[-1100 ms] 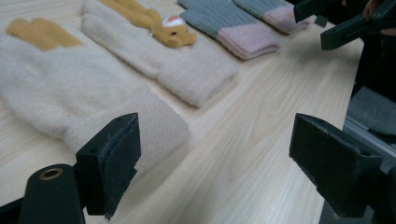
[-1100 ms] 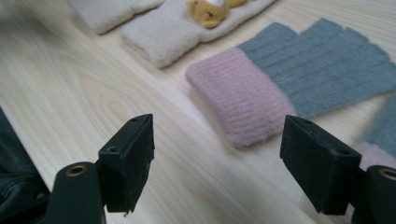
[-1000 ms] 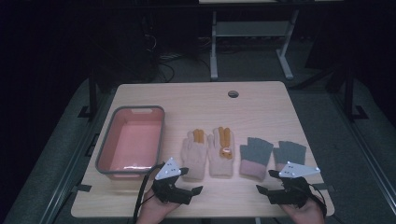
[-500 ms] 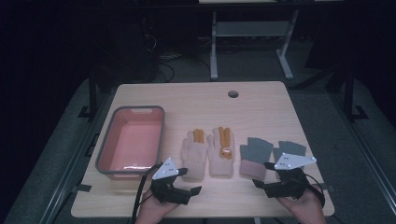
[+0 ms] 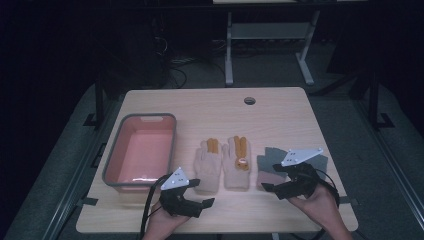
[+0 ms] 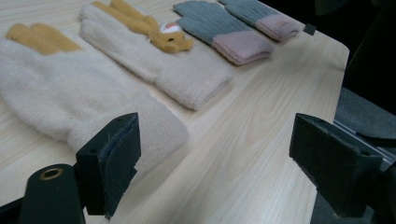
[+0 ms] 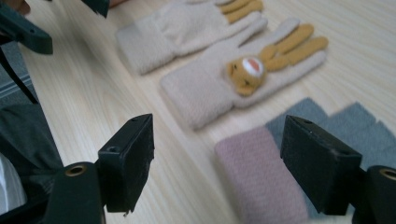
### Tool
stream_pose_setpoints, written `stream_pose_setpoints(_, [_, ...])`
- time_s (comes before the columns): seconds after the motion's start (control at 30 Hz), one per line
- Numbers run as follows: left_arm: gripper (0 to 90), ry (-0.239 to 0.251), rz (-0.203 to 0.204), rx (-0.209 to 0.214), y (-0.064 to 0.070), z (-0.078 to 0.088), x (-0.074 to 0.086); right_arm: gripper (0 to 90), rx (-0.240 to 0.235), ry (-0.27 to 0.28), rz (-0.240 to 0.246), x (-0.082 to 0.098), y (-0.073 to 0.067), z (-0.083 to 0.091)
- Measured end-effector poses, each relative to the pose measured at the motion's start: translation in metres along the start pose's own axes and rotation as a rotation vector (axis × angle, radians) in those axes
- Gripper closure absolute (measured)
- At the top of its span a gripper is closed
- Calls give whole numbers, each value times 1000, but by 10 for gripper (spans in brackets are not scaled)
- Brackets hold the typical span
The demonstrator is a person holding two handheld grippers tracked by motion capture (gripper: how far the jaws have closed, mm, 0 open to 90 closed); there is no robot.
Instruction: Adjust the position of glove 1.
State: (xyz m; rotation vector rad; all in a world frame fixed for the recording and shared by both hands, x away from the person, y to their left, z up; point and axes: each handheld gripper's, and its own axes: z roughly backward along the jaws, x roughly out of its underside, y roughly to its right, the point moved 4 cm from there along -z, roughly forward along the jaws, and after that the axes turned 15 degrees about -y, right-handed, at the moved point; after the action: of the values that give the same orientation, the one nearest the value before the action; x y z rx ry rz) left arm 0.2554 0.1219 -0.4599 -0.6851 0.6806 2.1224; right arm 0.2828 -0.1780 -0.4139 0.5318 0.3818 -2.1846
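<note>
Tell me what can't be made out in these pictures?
- High view: the right claw covers part of the grey gloves.
- Right gripper view: the grey glove's pink cuff is blurred and cut off by the bottom edge.
- High view: the little animal face on the cream glove is too small to identify.

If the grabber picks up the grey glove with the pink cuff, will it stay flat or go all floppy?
Probably floppy: the grey glove with the pink cuff is soft knit lying limp and flat on the table, so its fingers would likely dangle. It looks light, and the fuzzy knit should give the open right gripper a decent hold. Pushed, it would likely bunch up rather than slide.
</note>
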Motion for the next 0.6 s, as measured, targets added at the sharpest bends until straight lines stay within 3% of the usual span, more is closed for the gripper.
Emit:
stream_pose_setpoints(0.27, [168, -6, -9, -6, -1, -1, 0, 256, -1, -24, 26, -18, 4, -1])
stream_pose_setpoints(0.6, [168, -2, -8, -12, -1, -2, -1, 256, -16, -69, 68, -51, 8, -17])
